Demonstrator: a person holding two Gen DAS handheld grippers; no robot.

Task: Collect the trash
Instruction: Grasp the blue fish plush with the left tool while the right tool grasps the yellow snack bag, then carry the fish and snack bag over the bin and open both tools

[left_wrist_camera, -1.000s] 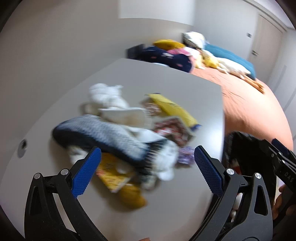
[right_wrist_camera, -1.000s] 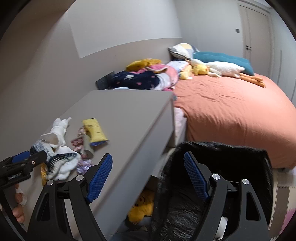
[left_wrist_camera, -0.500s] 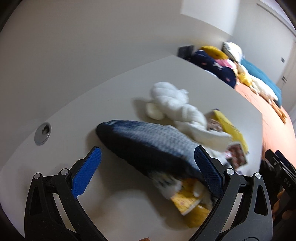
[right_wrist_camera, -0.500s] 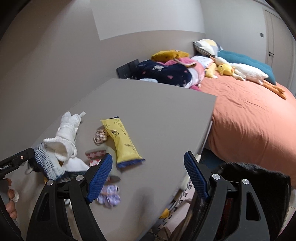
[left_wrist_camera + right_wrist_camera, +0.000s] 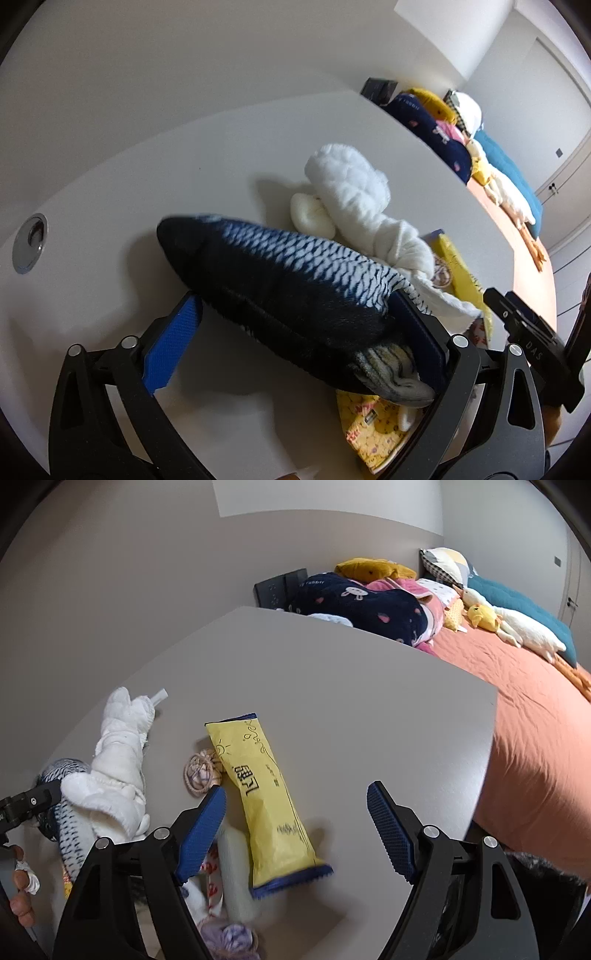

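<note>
Right gripper [image 5: 295, 834] wide, straddling yellow packet [image 5: 264, 805] lying lengthwise between jaws mid-table [image 5: 351, 701]; left gripper [image 5: 295, 343] wide around fish toy [image 5: 280, 291].

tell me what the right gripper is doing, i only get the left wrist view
Observer: The right gripper is open and holds nothing. It hovers over the yellow packet.
Operator: is that packet free to grab or buried
Observer: It lies flat on the table with its whole top face exposed. Its blue-edged near end sits between the fingers.
Operator: any trash near me that i cant see
Observer: Yes, a crumpled purple item lies at the table's near edge, below the right gripper's left finger.
</note>
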